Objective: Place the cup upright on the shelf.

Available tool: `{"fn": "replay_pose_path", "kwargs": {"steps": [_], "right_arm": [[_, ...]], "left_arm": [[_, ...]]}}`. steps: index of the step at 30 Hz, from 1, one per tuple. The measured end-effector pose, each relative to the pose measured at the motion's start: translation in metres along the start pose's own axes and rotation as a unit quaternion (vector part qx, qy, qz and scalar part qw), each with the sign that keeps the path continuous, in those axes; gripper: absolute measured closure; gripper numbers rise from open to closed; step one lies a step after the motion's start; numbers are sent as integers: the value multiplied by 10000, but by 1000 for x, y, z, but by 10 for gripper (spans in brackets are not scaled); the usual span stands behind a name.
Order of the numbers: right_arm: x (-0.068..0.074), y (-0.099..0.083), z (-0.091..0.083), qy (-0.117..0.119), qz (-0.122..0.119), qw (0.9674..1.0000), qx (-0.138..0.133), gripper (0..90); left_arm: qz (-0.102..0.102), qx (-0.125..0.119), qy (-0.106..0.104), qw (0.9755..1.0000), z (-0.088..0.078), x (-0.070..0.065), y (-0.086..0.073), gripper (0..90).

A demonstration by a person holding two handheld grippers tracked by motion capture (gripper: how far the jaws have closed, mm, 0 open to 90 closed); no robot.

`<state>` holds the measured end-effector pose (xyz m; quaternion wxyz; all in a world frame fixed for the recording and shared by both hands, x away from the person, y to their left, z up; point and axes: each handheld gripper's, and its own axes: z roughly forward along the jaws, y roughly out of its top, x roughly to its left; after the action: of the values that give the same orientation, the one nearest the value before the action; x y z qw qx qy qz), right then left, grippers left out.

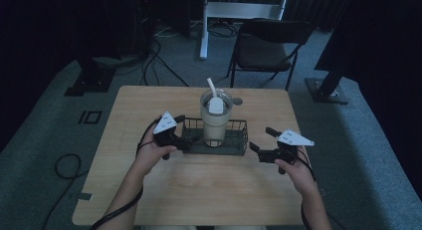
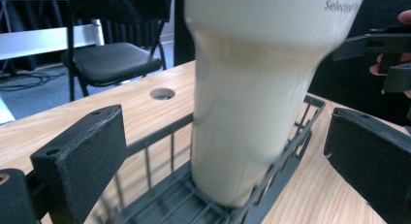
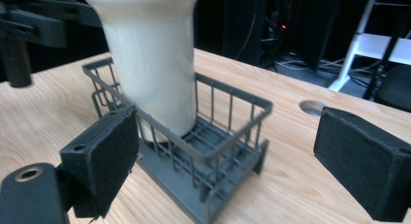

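A wooden table (image 1: 149, 190) is seen from above, with a folding chair (image 1: 266, 46) on the carpet beyond its far edge. A dark wire basket (image 1: 239, 140) is placed near the table's centre, and a cream tumbler (image 1: 215, 121) with a lid and a white straw (image 1: 212, 86) is stood upright inside it, towards the basket's left half. The left gripper (image 1: 180, 133) is held at the basket's left end, its jaws spread wide about that end. The right gripper (image 1: 263, 139) is held just beside the basket's right end, jaws likewise wide apart, nothing gripped.
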<state>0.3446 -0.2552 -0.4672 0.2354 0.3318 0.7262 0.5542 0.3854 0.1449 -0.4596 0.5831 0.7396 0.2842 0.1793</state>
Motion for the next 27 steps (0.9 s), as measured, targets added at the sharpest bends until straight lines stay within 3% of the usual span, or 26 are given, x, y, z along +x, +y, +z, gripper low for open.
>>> {"fn": "replay_pose_path", "kwargs": {"steps": [8,16,23,27], "right_arm": [[-5,-14,-11,-200,100,9997,65,91],[-7,-30,-23,-386,173,9988,231,91],[-8,-45,-34,-616,319,9970,334,91],[-10,-54,-40,-720,361,9958,445,91]], "left_arm": [[-67,-50,260,9996,-31,10,-10,21],[-103,55,516,9986,-54,16,-29,21],[-200,371,815,9958,-76,19,-54,21],[-357,372,917,9944,-93,22,-68,21]]}}
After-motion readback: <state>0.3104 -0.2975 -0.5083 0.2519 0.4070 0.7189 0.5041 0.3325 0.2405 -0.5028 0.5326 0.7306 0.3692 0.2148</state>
